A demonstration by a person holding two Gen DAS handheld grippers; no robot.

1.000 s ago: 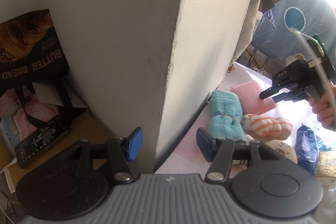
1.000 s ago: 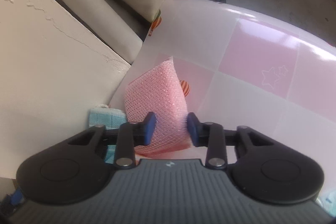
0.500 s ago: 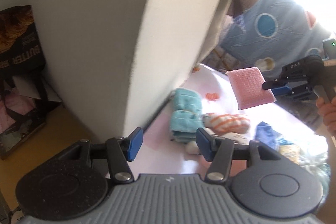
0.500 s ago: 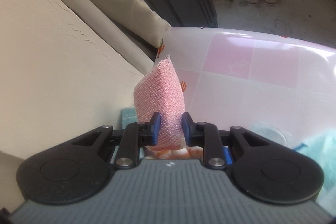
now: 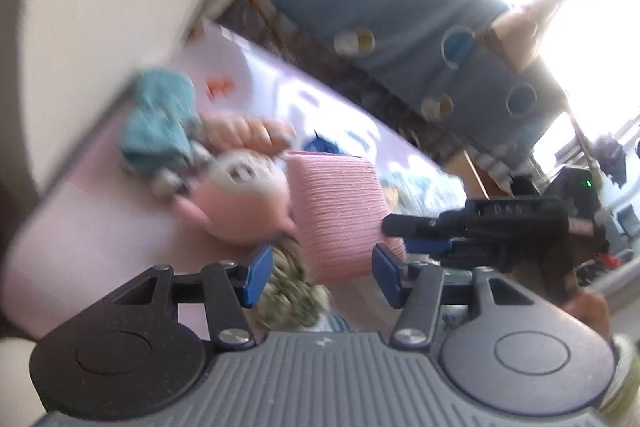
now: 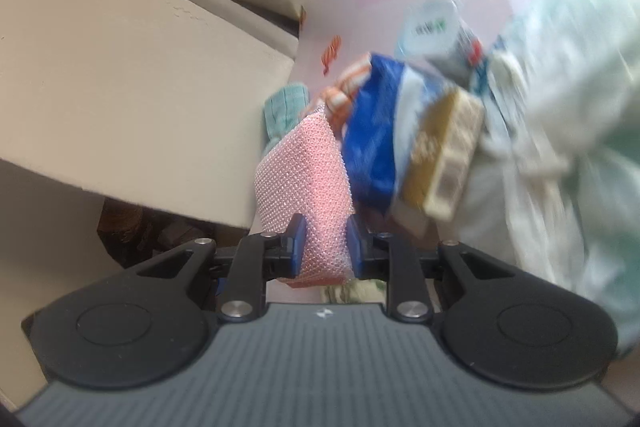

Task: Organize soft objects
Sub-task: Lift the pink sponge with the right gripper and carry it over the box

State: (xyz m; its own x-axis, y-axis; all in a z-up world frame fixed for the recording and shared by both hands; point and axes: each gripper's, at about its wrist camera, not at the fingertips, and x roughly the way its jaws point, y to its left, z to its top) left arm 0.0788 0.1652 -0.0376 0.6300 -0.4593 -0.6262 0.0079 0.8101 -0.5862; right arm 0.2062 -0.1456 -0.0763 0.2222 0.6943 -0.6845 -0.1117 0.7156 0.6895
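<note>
A pink mesh sponge is clamped at its near end between the blue pads of my right gripper, clear of the table. In the left wrist view the same sponge hangs straight ahead, with the right gripper gripping it from the right. My left gripper stands half open just below and in front of the sponge, and its pads do not press on it. Behind lie a teal towel, a striped orange-and-white plush and a pink-and-white plush.
The pink checked table butts against a cream wall corner on the left. A mottled green soft thing lies under the left gripper. A blue packet, a yellow box and pale mint cloth crowd the right.
The right gripper closed on the sponge, lifted it from beside the wall and carried it over to the left gripper. The left view swung from the wall corner onto the table.
</note>
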